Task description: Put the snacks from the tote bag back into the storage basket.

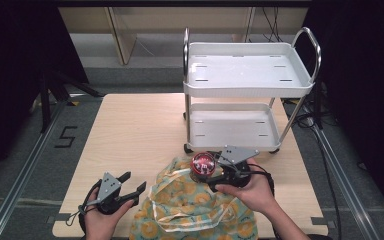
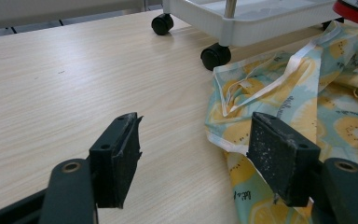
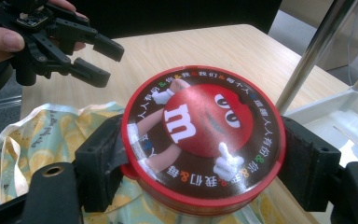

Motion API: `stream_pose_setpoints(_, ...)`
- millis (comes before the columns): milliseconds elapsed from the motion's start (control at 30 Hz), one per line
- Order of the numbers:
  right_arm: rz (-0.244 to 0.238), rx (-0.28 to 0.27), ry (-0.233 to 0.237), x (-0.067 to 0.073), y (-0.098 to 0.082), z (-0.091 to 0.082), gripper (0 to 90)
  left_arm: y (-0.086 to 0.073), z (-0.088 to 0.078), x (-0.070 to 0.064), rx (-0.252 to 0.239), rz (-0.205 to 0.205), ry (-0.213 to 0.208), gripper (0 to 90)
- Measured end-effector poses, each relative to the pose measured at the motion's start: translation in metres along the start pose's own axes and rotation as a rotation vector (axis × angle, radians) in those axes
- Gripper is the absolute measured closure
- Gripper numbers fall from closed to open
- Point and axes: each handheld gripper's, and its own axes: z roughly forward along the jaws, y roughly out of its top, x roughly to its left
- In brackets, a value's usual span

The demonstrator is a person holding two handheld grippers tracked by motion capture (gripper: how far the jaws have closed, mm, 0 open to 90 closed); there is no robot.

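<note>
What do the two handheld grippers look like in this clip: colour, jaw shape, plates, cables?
Both the left gripper and the right gripper are black, each with a grey three-cornered plate on top and a black cable trailing back. The jaws are flat rectangular blocks with worn, scuffed pads on bolted arms. No sleeves are visible.

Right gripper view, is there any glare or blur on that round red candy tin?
Right gripper view: the tin is sharp, a pale sheen across its glossy lid, the cart behind soft. High view: the tin is small, with a bright glint on top.
</note>
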Motion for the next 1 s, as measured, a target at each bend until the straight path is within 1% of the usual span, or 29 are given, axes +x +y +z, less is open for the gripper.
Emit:
stream_pose_setpoints(33, 0.002, -0.001, -0.002, -0.0003, 0.0002, 0.0000, 26.1, 0.0000, 0.0001, 0.0000, -0.001, -0.001, 0.000, 33.4)
stream_pose_setpoints(67, -0.007, -0.003, -0.011, -0.0012, 0.0005, -0.0005, 26.1, 0.0000, 0.0000, 0.0000, 0.000, 0.000, 0.000, 33.4)
stream_pose_setpoints(100, -0.001, -0.004, -0.004, -0.0012, 0.0006, 0.0000, 26.1, 0.0000, 0.0001, 0.0000, 0.000, 0.000, 0.000, 33.4)
stream_pose_setpoints(133, 0.001, -0.003, -0.004, -0.0013, 0.0009, -0.0001, 26.1, -0.0002, 0.0000, -0.0005, 0.000, -0.010, 0.004, 33.4)
stream_pose_setpoints(200, 0.007, -0.004, -0.005, -0.0014, 0.0016, -0.0003, 26.1, 0.0000, 0.0000, -0.0002, -0.001, -0.003, 0.001, 33.4)
stream_pose_setpoints(233, -0.006, -0.007, -0.015, -0.0024, 0.0024, -0.0008, 26.1, 0.0000, 0.0000, 0.0000, -0.001, 0.001, 0.000, 33.4)
stream_pose_setpoints(267, -0.008, -0.005, -0.009, -0.0030, 0.0030, -0.0012, 26.0, 0.0000, 0.0000, 0.0001, 0.000, 0.000, 0.000, 33.4)
stream_pose_setpoints(300, 0.012, -0.003, -0.006, -0.0020, 0.0035, -0.0017, 26.1, 0.0000, 0.0000, 0.0000, 0.000, 0.000, 0.000, 33.4)
stream_pose_setpoints(333, 0.003, -0.014, -0.013, -0.0033, 0.0038, -0.0012, 26.1, -0.0001, 0.0003, 0.0001, -0.002, -0.001, -0.002, 33.4)
stream_pose_setpoints(367, 0.004, -0.013, -0.010, -0.0038, 0.0044, -0.0015, 26.1, -0.0003, 0.0005, -0.0003, -0.004, -0.009, -0.002, 33.4)
stream_pose_setpoints(400, 0.008, -0.004, -0.006, -0.0043, 0.0050, -0.0025, 26.1, 0.0001, 0.0000, 0.0001, 0.000, 0.001, 0.001, 33.4)
stream_pose_setpoints(433, 0.003, -0.016, -0.013, -0.0049, 0.0053, -0.0018, 26.1, 0.0001, 0.0001, -0.0002, -0.003, -0.001, 0.000, 33.4)
stream_pose_setpoints(467, 0.004, -0.017, -0.011, -0.0052, 0.0057, -0.0020, 26.1, 0.0001, 0.0000, -0.0001, -0.003, 0.000, 0.000, 33.4)
stream_pose_setpoints(533, 0.008, -0.013, -0.009, -0.0054, 0.0060, -0.0024, 26.1, 0.0001, 0.0000, -0.0001, -0.002, -0.001, 0.001, 33.4)
stream_pose_setpoints(567, 0.008, -0.018, -0.014, -0.0055, 0.0060, -0.0022, 26.1, 0.0001, 0.0000, -0.0001, -0.002, -0.001, 0.001, 33.5)
stream_pose_setpoints(633, 0.006, -0.008, -0.009, -0.0063, 0.0061, -0.0029, 26.1, 0.0001, 0.0001, -0.0003, -0.003, -0.004, 0.001, 33.4)
stream_pose_setpoints(667, 0.009, -0.019, -0.019, -0.0062, 0.0059, -0.0020, 26.1, 0.0001, 0.0001, 0.0000, -0.003, -0.001, 0.001, 33.5)
stream_pose_setpoints(833, 0.009, -0.016, -0.019, -0.0080, 0.0065, -0.0017, 26.1, 0.0002, 0.0000, -0.0001, -0.005, -0.001, 0.002, 33.5)
stream_pose_setpoints(867, 0.011, -0.005, -0.011, -0.0086, 0.0069, -0.0026, 26.1, 0.0002, -0.0001, -0.0001, -0.005, -0.001, 0.002, 33.5)
stream_pose_setpoints(900, 0.011, -0.004, -0.012, -0.0088, 0.0071, -0.0025, 26.1, 0.0002, -0.0001, 0.0000, -0.005, 0.000, 0.003, 33.5)
stream_pose_setpoints(1000, 0.010, -0.014, -0.021, -0.0095, 0.0077, -0.0016, 26.1, 0.0002, -0.0002, -0.0003, -0.007, -0.006, 0.004, 33.6)
